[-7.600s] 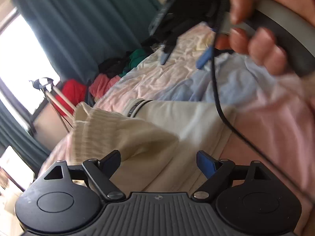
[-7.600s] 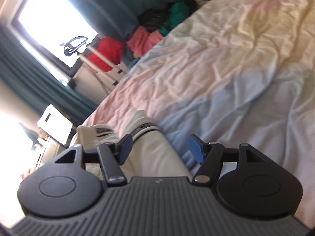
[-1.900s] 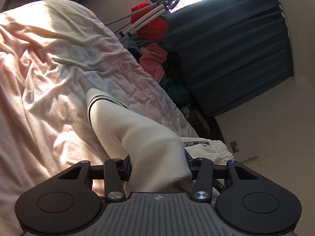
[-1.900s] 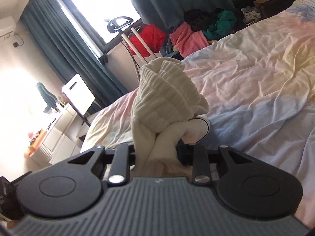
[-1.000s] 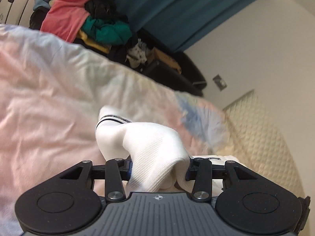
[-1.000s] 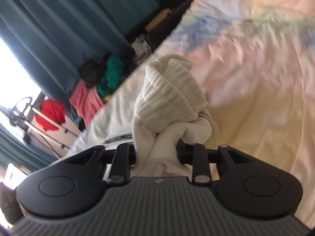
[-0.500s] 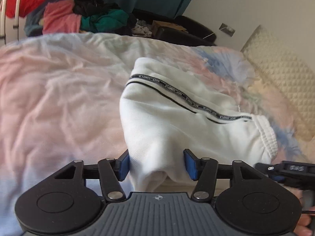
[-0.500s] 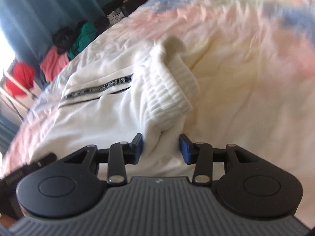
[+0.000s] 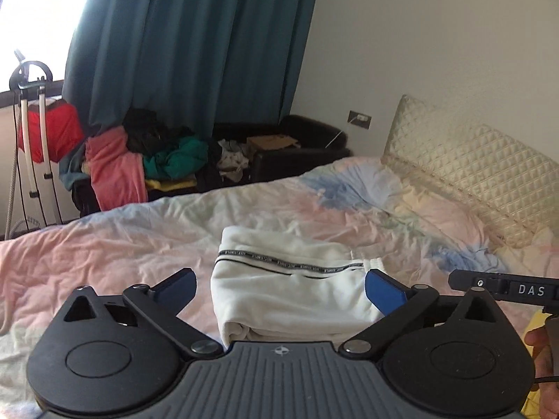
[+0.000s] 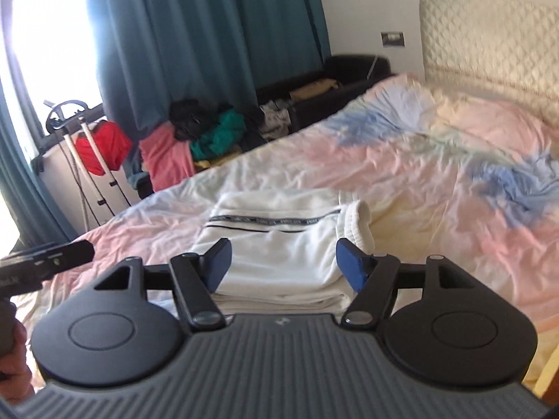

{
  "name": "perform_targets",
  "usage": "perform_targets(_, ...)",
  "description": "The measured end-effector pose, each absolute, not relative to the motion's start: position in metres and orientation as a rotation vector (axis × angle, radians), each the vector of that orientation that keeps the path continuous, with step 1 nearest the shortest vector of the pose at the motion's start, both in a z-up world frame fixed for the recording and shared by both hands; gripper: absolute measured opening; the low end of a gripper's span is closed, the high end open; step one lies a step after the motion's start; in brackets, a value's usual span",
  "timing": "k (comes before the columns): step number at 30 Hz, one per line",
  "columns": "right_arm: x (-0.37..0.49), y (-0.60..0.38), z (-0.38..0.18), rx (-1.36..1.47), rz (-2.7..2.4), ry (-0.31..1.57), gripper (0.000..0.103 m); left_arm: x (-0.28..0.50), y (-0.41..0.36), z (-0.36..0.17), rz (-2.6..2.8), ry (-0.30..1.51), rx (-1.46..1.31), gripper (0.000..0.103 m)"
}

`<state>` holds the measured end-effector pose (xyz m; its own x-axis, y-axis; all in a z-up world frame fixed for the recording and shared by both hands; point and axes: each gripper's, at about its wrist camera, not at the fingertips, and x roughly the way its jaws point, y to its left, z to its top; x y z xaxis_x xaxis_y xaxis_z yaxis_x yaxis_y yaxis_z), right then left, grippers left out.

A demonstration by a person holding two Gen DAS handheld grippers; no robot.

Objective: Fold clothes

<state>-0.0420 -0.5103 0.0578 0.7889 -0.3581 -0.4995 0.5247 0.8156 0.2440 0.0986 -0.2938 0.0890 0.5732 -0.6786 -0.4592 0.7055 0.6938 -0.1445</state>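
A white garment (image 9: 290,282) with a black printed stripe lies folded into a flat rectangle on the pastel bedspread (image 9: 104,244). In the right wrist view the same folded garment (image 10: 279,241) shows its ribbed waistband at the right end. My left gripper (image 9: 279,284) hovers above and before it, its jaws opening wide, nothing between the blue pads. My right gripper (image 10: 283,262) also hangs clear above the garment, its jaws opening and empty. Each view catches the other gripper's black tip at its edge.
A quilted cream headboard (image 9: 471,174) stands at the right end of the bed. Beyond the bed's far edge are a pile of clothes (image 9: 139,160), a black box (image 9: 290,146), a garment steamer stand (image 9: 28,111) and teal curtains (image 9: 192,52).
Both grippers let go of the white garment, opened and pulled back and up. The garment, held bunched a second ago, now lies folded flat on the bed.
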Motion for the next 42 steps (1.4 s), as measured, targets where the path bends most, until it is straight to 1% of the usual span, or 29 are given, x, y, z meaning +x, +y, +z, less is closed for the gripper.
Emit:
perform_targets(1,-0.048,-0.504,0.064,0.378,-0.48,0.441,0.069,0.088,-0.287,0.098,-0.81,0.498,0.053,0.103)
perform_targets(2,-0.055,-0.497,0.069,0.37,-0.473,0.43,0.073,0.078,-0.281,0.107,-0.808,0.482,0.05,0.103)
perform_targets(4,-0.068,-0.483,0.077,0.347,-0.468,0.397,0.086,0.057,-0.269,0.121,-0.794,0.441,0.06,0.103)
perform_targets(5,-0.075,-0.475,0.081,0.335,-0.468,0.378,0.087,0.047,-0.264,0.126,-0.791,0.424,0.068,0.103)
perform_targets(13,-0.103,-0.433,0.083,0.281,-0.464,0.324,0.088,-0.015,-0.225,0.136,-0.729,0.348,0.13,0.103)
perform_targets(21,-0.11,-0.4,0.054,0.222,-0.48,0.295,0.088,-0.043,-0.201,0.105,-0.693,0.355,0.128,0.103)
perform_targets(28,-0.104,-0.393,0.015,0.215,-0.511,0.307,0.088,-0.043,-0.188,0.068,-0.692,0.389,0.089,0.103)
perform_targets(32,-0.098,-0.389,-0.005,0.2,-0.519,0.329,0.088,-0.043,-0.189,0.053,-0.658,0.37,0.123,0.103)
perform_targets(42,-0.095,-0.383,-0.021,0.193,-0.519,0.33,0.088,-0.025,-0.19,0.03,-0.632,0.42,0.096,0.103)
